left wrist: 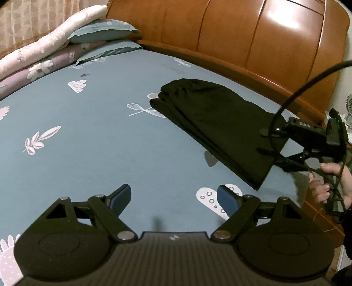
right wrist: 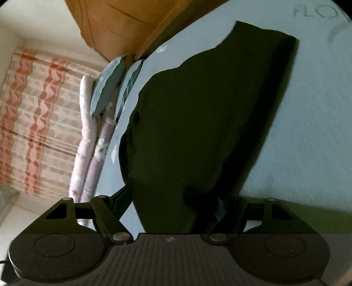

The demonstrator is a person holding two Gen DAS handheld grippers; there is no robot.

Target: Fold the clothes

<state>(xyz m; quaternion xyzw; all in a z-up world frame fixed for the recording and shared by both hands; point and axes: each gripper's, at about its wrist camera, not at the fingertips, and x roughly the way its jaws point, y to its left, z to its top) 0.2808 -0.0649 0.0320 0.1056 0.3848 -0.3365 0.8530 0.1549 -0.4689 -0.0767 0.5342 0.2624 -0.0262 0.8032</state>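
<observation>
A folded black fabric garment [left wrist: 217, 123] lies flat on the blue-grey bedsheet [left wrist: 88, 123] printed with white leaves and clouds, towards the glossy orange-brown wooden headboard [left wrist: 242, 33]. Its stacked folded edges show along the side facing the middle of the bed. The left gripper [left wrist: 173, 199] hangs over bare sheet with its blue-padded jaws spread wide and nothing between them, well apart from the garment. The right gripper [left wrist: 267, 140] comes in from the bed's edge, held by a hand [left wrist: 330, 182] with a black cable [left wrist: 308, 81] looping above it; its black fingers sit at the garment's near end. In the right wrist view the dark cloth fills the space between the two jaws of that gripper [right wrist: 176, 204], which stand fairly wide, but whether the pads press on the cloth cannot be told. Teal pillows [left wrist: 103, 30] and a rolled pink-and-mauve floral quilt [left wrist: 44, 52] are stacked by the patterned curtain [left wrist: 33, 19].
</observation>
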